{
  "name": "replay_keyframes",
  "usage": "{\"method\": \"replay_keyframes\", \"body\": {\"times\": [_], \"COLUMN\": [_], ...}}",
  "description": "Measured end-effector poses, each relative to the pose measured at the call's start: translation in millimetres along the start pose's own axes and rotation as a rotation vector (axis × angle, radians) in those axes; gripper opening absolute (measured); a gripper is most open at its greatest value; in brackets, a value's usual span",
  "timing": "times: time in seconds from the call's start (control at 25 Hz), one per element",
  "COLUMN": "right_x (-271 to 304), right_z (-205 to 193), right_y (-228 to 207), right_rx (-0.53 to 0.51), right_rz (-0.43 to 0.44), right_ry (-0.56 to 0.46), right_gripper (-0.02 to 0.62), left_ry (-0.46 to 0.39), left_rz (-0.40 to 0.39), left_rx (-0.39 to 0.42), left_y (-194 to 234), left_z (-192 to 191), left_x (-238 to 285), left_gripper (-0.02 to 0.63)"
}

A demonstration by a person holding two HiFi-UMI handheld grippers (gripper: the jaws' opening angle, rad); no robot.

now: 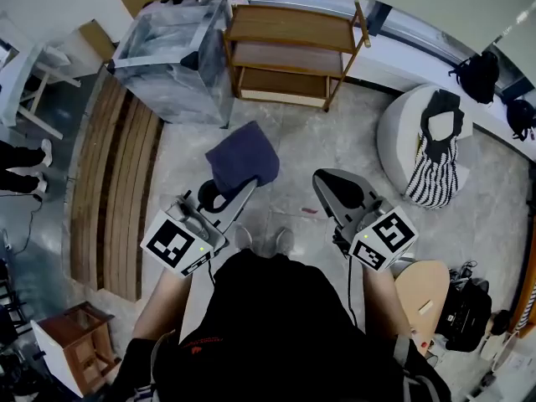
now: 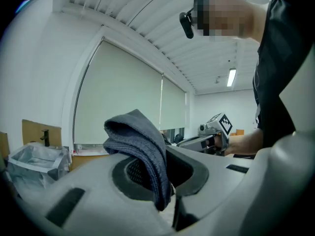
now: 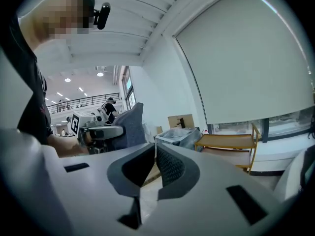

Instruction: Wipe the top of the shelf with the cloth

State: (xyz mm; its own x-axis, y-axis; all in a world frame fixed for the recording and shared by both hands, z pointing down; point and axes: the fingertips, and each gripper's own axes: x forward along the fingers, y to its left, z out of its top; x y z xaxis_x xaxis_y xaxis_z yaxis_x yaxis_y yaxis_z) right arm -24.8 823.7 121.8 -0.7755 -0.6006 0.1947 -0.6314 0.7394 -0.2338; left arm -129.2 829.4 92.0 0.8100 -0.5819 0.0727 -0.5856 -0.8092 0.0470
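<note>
So honestly you're at the very start here, nothing has been wiped yet as far as I can see. The good news is that the cloth (image 1: 243,159) is sorted: your left hand-held gripper (image 1: 240,191) has its jaws closed on one edge of it, and the rest flops forward over the tips. The left gripper view shows the same thing, with the folded grey-blue fabric (image 2: 142,146) pinched right between the pads and bunched up on top.

Your right hand-held gripper (image 1: 322,180) isn't carrying anything. In the right gripper view its jaws are pretty much together, with just a sliver between them and only floor behind.

The wooden shelf (image 1: 289,25) is well ahead of you, against the window wall, right beside the plastic-wrapped box (image 1: 172,57). Its top board looks bare, with nothing on it to move first. Both grippers are held out in front of your body over the floor (image 1: 293,141), well apart from the shelf, so the cloth isn't touching anything yet.

What's left, I'd say, is basically the whole job: walk up, lay the cloth flat on that top board, then sweep it across end to end. Grab done, wipe not started.
</note>
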Motion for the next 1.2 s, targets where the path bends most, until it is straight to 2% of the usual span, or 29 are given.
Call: {"method": "replay_keyframes", "body": {"times": [0.52,0.88,1.2], "right_x": [-53,-58,-45], "right_z": [-9,-6,-1], "right_y": [-30,-52,-78], "right_rx": [0.007,0.004,-0.01], "right_rz": [0.037,0.039,0.033], "right_ry": [-0.012,-0.022,-0.011], "right_gripper": [0.006,0.006,0.006], "left_ry": [0.008,-0.003,-0.017], "left_rz": [0.083,0.07,0.07], "left_rx": [0.044,0.045,0.035], "left_y": [-26,-26,-5], "left_z": [10,7,3], "left_x": [18,44,66], "left_gripper": [0.057,0.057,0.057]}}
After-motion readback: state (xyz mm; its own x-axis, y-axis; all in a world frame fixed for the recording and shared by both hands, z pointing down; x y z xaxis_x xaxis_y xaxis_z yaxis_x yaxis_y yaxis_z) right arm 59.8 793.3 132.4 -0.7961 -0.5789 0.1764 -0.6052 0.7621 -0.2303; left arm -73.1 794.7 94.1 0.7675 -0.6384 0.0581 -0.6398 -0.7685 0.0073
